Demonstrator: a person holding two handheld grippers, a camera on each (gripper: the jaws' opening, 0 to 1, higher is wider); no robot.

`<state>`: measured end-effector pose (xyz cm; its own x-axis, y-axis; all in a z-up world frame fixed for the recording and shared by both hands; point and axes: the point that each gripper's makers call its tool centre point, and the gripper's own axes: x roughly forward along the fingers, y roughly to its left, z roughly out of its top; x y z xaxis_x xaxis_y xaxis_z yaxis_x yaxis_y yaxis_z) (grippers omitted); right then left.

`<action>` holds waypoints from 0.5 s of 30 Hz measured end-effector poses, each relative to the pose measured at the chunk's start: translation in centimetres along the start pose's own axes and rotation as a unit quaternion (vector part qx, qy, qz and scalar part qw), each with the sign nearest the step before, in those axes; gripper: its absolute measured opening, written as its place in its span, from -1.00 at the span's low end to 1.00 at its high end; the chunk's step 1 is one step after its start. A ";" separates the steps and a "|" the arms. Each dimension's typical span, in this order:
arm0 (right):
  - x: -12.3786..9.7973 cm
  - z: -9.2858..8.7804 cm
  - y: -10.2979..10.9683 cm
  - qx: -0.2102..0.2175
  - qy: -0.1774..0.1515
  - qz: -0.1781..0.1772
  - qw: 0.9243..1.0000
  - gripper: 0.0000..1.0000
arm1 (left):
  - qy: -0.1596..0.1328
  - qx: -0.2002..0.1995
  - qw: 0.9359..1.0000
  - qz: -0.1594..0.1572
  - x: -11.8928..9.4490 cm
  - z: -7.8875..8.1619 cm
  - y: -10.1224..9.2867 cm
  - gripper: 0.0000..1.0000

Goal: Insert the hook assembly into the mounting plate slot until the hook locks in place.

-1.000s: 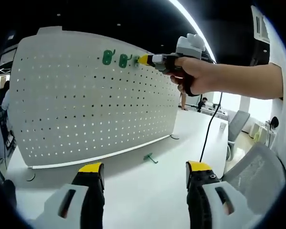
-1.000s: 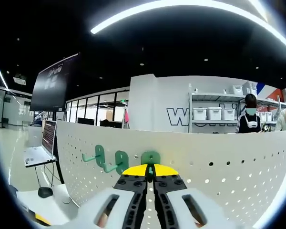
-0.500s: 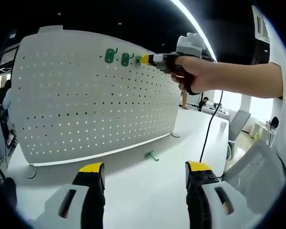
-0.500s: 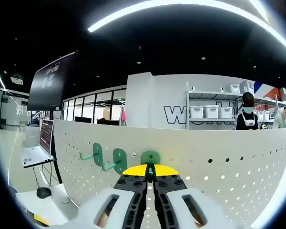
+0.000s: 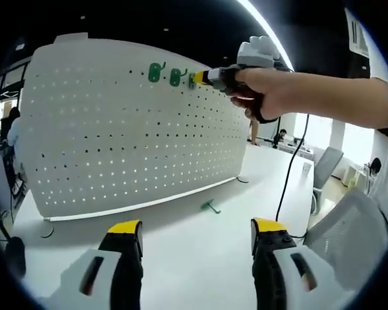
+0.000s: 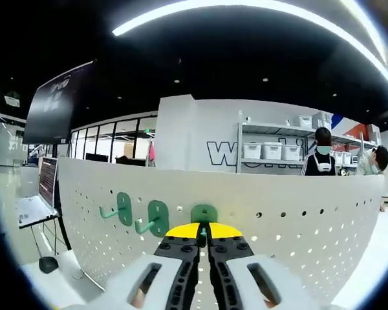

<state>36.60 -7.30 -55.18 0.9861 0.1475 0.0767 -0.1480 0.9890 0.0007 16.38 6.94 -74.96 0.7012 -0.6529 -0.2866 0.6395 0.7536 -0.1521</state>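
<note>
Right gripper (image 6: pixel 204 227) up at the top rows of the white pegboard (image 5: pixel 116 129). Its yellow-tipped jaws are pressed together on the stem of a green hook (image 6: pixel 204 214), whose back plate sits flat against the board just past the tips. In the left gripper view the same gripper (image 5: pixel 200 78) comes in from the right, held in a hand (image 5: pixel 262 90), tips at the board's upper edge.

Two more green hooks hang on the board to the left of the held one: the nearer hook (image 6: pixel 156 216) just beside it, the farther hook (image 6: pixel 119 208) one step on. Both have arms pointing out from the board.

Left gripper (image 5: pixel 195 234) hovers low over the white table (image 5: pixel 194 258), jaws spread wide apart, nothing between them. A loose green hook (image 5: pixel 211 206) lies on the table ahead of it, near the foot of the board.

Beyond the board's top edge: shelving with white bins (image 6: pixel 271 151).
</note>
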 end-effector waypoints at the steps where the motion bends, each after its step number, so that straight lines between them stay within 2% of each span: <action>1: 0.0 -0.1 0.1 -0.014 -0.002 -0.003 1.000 -0.98 | 0.001 -0.001 1.000 -0.001 0.0 -0.1 0.0 0.41; 7: 0.1 -0.2 0.1 -0.010 0.002 -0.025 1.000 -0.98 | 0.005 0.000 1.000 -0.002 0.1 -0.3 -0.2 0.41; 15: -0.1 -0.2 0.1 -0.005 -0.001 -0.027 1.000 -0.97 | 0.013 0.004 1.000 -0.010 0.2 -0.7 -0.6 0.41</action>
<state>36.53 -7.22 -55.42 0.9925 0.0931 0.0796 -0.0931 0.9956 -0.0042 15.91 6.40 -75.61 0.6803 -0.6654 -0.3074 0.6558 0.7398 -0.1502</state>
